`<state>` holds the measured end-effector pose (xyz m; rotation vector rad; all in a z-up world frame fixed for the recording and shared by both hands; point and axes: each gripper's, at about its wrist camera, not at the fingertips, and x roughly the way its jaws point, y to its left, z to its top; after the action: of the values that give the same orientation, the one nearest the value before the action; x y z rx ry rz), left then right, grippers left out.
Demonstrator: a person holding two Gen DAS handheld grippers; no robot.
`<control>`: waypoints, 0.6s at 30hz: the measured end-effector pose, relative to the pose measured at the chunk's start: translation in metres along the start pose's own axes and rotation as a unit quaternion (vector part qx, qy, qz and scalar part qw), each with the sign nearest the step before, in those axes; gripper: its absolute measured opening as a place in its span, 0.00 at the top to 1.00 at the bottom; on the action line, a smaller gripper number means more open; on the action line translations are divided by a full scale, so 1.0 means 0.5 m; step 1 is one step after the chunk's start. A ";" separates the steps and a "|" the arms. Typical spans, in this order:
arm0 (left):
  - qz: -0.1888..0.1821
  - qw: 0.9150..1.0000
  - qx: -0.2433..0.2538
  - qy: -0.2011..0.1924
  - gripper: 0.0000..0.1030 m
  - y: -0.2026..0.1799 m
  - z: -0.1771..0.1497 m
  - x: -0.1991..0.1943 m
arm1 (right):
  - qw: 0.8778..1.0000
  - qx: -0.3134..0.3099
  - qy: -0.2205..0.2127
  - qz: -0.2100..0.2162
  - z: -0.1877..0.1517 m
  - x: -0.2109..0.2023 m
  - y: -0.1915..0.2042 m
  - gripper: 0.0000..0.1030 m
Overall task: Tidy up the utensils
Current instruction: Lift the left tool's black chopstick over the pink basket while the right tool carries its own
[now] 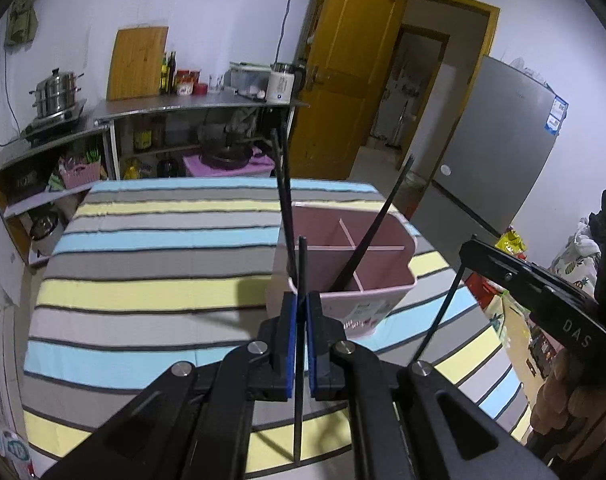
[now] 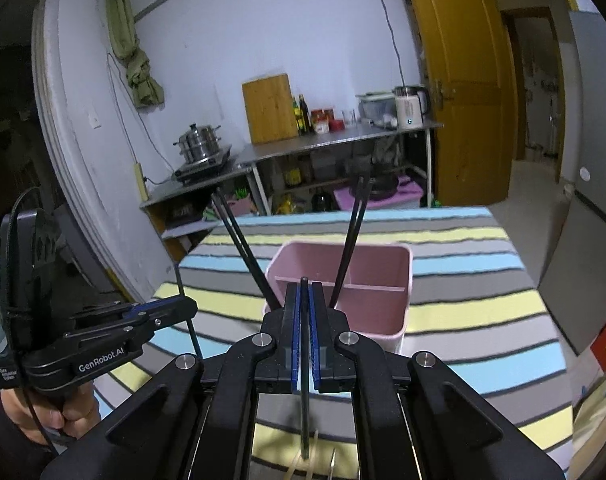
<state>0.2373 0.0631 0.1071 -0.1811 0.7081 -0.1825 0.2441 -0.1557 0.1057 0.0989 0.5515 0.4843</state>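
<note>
A pink divided utensil holder (image 1: 383, 300) (image 2: 387, 300) stands on the striped table, toward its right side. Black chopsticks lean out of it: one to the left (image 1: 283, 200) and one to the right (image 1: 379, 224); the right wrist view shows a pair on each side (image 2: 243, 240) (image 2: 353, 232). My left gripper (image 1: 301, 298) is shut on a single black chopstick (image 1: 299, 420), held upright just in front of the holder. My right gripper (image 2: 304, 288) is shut on another black chopstick (image 2: 304, 420). Each gripper shows in the other's view (image 1: 469, 250) (image 2: 191, 304), beside the holder, above the table.
The striped tablecloth (image 1: 163, 280) covers the table. Pale utensils (image 2: 315, 460) lie on it under my right gripper. Behind are a steel counter (image 1: 183, 106) with a steamer pot, cutting board and kettle, a yellow door (image 1: 343, 80) and a grey fridge (image 1: 495, 140).
</note>
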 end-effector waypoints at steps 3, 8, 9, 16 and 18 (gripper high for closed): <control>-0.002 1.000 0.003 -0.014 0.95 -0.002 0.009 -0.015 | 1.000 -0.004 -0.010 -0.002 -0.001 -0.012 0.002 0.96; -0.006 1.000 -0.001 -0.021 0.95 0.001 -0.001 -0.022 | 1.000 -0.002 -0.010 0.000 -0.016 -0.014 0.004 0.96; -0.005 1.000 -0.001 -0.022 0.95 0.000 -0.006 -0.025 | 1.000 -0.001 -0.010 0.000 -0.017 -0.016 0.003 0.96; -0.003 1.000 -0.002 -0.021 0.95 -0.007 -0.017 -0.042 | 1.000 -0.002 -0.009 -0.002 -0.025 -0.027 0.003 0.96; 0.000 1.000 0.000 -0.018 0.95 -0.011 -0.016 -0.044 | 1.000 0.000 -0.009 -0.003 -0.025 -0.031 0.003 0.96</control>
<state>0.2151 0.0620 0.1160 -0.1835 0.6730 -0.1786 0.2258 -0.1622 0.1027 0.1009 0.5340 0.4770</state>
